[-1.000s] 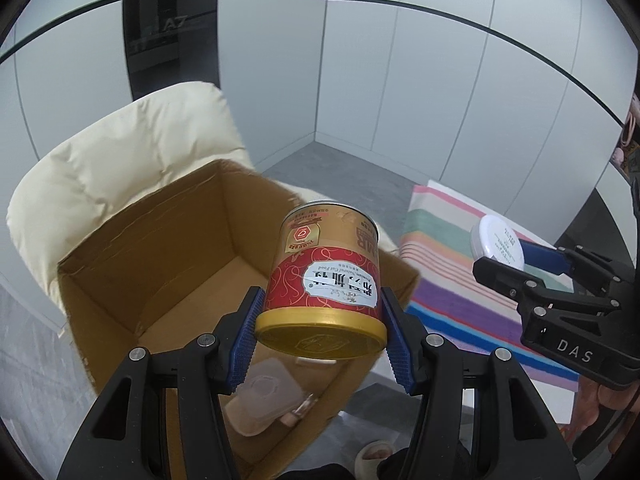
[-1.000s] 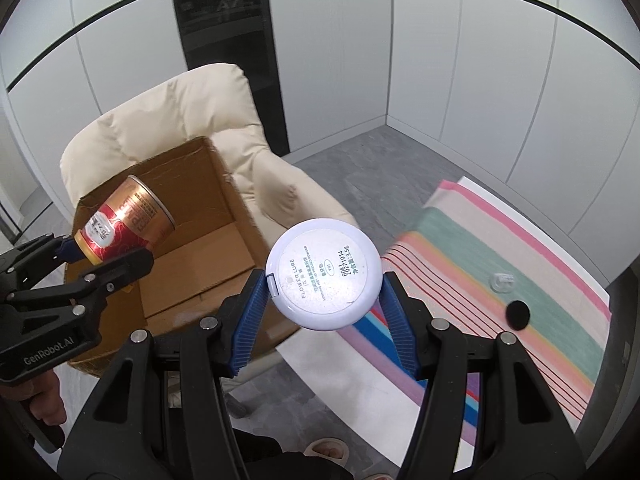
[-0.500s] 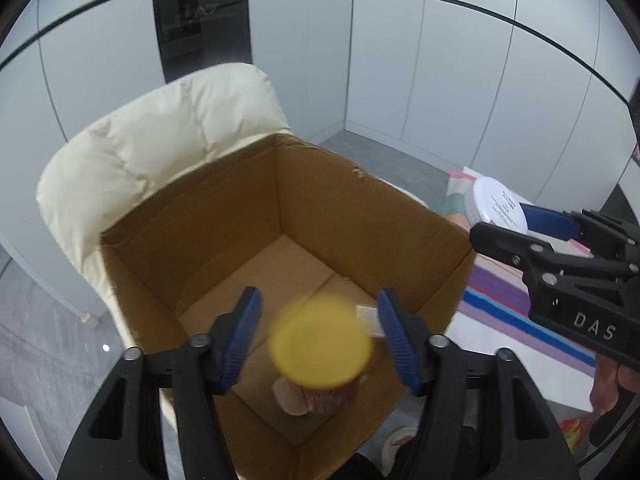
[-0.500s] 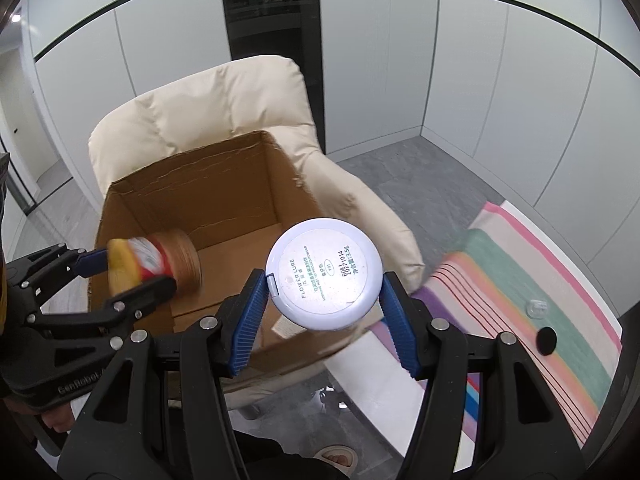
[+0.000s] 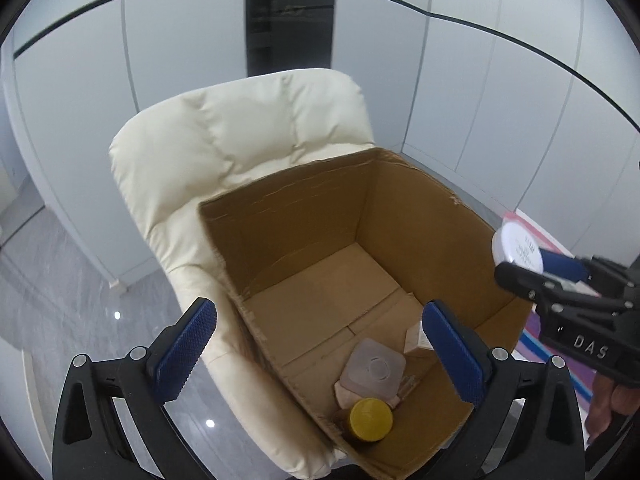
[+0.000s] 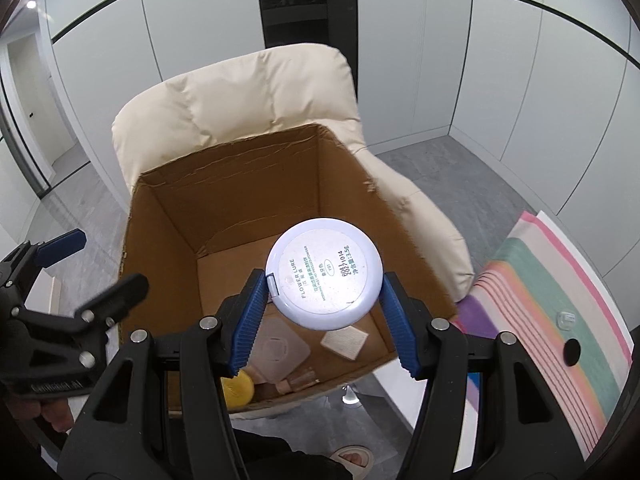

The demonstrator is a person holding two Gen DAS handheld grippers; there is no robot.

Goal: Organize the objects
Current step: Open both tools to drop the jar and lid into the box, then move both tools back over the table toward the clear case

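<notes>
An open cardboard box [image 5: 304, 216] [image 6: 240, 184] sits on a cream padded chair [image 5: 224, 136] [image 6: 248, 92]. The red can with its yellow lid [image 5: 371, 418] [image 6: 237, 390] stands on the box floor at the near corner, beside a clear square container [image 5: 374, 368] [image 6: 280, 350] and a small beige packet [image 5: 416, 342] [image 6: 345, 340]. My left gripper [image 5: 320, 344] is open and empty above the box. My right gripper [image 6: 324, 324] is shut on a round white compact [image 6: 324, 272] [image 5: 516, 246], held over the box's near right part.
A striped rug [image 6: 560, 300] lies on the grey floor right of the chair, with a small black disc [image 6: 572, 350] and a clear cap [image 6: 566, 318] on it. White wall panels stand behind the chair. The person's sandalled foot [image 6: 354, 458] is below.
My left gripper opened and the red can dropped into the box, where it now stands. Both grippers moved in over the box; the right still holds the compact.
</notes>
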